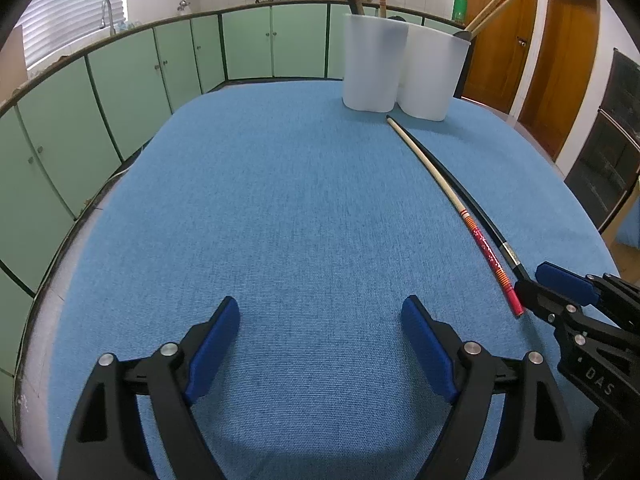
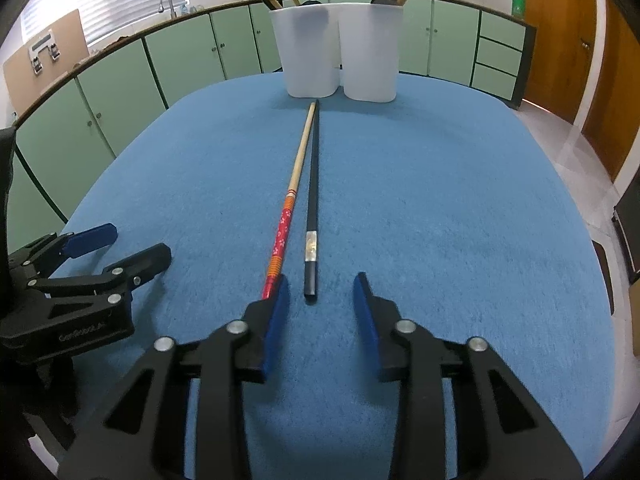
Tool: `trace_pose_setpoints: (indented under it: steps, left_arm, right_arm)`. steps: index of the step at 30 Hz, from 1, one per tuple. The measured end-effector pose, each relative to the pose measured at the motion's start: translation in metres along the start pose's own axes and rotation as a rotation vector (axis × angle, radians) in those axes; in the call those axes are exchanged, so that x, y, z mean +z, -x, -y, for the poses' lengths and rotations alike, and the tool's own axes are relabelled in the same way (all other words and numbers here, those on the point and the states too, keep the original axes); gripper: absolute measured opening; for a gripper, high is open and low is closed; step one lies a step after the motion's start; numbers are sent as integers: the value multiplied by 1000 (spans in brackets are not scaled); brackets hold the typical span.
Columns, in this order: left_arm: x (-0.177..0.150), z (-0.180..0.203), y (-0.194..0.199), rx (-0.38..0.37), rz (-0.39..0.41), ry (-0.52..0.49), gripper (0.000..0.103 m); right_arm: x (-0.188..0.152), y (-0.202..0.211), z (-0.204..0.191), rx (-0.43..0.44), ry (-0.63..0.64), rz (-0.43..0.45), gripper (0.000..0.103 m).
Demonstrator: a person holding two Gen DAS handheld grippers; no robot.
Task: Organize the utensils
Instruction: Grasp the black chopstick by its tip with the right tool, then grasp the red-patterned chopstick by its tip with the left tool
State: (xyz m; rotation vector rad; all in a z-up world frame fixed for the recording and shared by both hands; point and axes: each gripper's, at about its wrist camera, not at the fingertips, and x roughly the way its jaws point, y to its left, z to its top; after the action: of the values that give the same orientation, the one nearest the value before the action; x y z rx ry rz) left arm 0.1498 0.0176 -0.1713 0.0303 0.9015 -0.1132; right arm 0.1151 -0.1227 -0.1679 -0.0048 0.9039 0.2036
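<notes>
Two chopsticks lie side by side on the blue surface, long axes running from the near edge toward the far edge, thin tips just short of two white holders that already hold other utensils. The black chopstick has its thick butt end directly ahead of the right tongs, centred in the gap between the spread, empty jaws. The red patterned chopstick lies just left of it, its butt touching or just beside the left pad (hard to tell which). The left tongs hang released over bare cloth, well off to the left. So the right hand is clearly nearer, and probably needs only to advance along the stick's axis and close on the black one.
</notes>
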Motion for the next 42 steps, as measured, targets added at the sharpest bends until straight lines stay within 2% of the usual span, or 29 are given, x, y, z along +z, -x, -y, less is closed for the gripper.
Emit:
trace_pose_setpoints:
  steps: [1, 3, 6, 11, 15, 19, 26, 30, 35, 42]
  left_arm:
    - [0, 0, 0, 2, 0, -1, 82]
    - [0, 1, 0, 6, -2, -4, 82]
    - [0, 2, 1, 2, 0, 5, 82]
    - [0, 9, 6, -52, 15, 32, 82]
    - [2, 29, 12, -93, 40, 17, 82]
    - [4, 55, 12, -125, 40, -16, 81]
    - [4, 81, 2, -121, 17, -16, 79]
    - [3, 87, -3, -76, 7, -25, 75]
    - [4, 89, -4, -21, 11, -21, 63]
    - [2, 94, -1, 16, 22, -34, 37]
  right_arm:
    - [0, 0, 0, 3, 0, 1, 12]
    - [-1, 0, 1, 22, -4, -2, 6]
    - [-1, 3, 7, 23, -20, 5, 6]
    - [-9, 19, 25, 5, -45, 40, 6]
    - [-15, 22, 47, -32, -81, 29, 6]
    - [-19, 23, 71, -20, -154, 20, 6]
    - [-20, 24, 79, -31, -162, 19, 6]
    - [-21, 23, 77, -36, -157, 23, 6]
    - [-21, 23, 76, -38, -158, 25, 6]
    - [-21, 23, 73, -49, -144, 23, 6]
